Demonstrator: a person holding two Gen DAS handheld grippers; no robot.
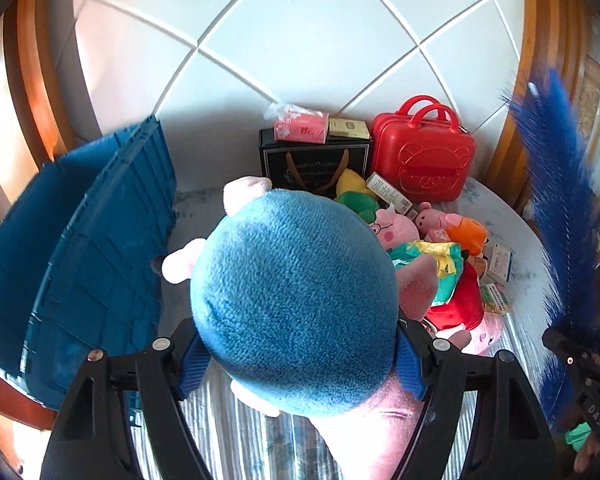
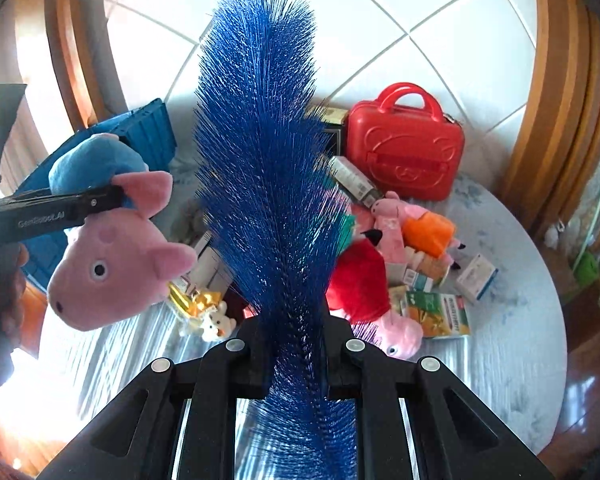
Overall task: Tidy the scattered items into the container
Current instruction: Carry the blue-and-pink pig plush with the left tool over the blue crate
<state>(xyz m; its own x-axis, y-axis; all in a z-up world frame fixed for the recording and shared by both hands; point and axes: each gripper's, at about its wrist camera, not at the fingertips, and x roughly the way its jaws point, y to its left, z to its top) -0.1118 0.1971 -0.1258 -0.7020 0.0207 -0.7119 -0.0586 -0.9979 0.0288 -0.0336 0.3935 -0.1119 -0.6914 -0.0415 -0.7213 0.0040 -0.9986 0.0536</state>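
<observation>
progress: early, judged | left gripper (image 1: 300,360) clamps blue-bodied pig plush (image 1: 292,308), held aloft beside blue crate (image 1: 80,240) at left | right gripper (image 2: 296,364) grips blue bristle brush (image 2: 260,152) | left to do: plush pile (image 2: 380,264), boxes (image 2: 440,312), red case (image 2: 404,152) on table at right

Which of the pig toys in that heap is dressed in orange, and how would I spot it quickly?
Start at the red suitcase standing at the back of the round table. Just in front of it, at the near edge of the toy pile, lies a small pink pig plush in an orange dress. Its neighbour, the bigger pig in red, lies closer to the camera; only this one wears orange.
</observation>
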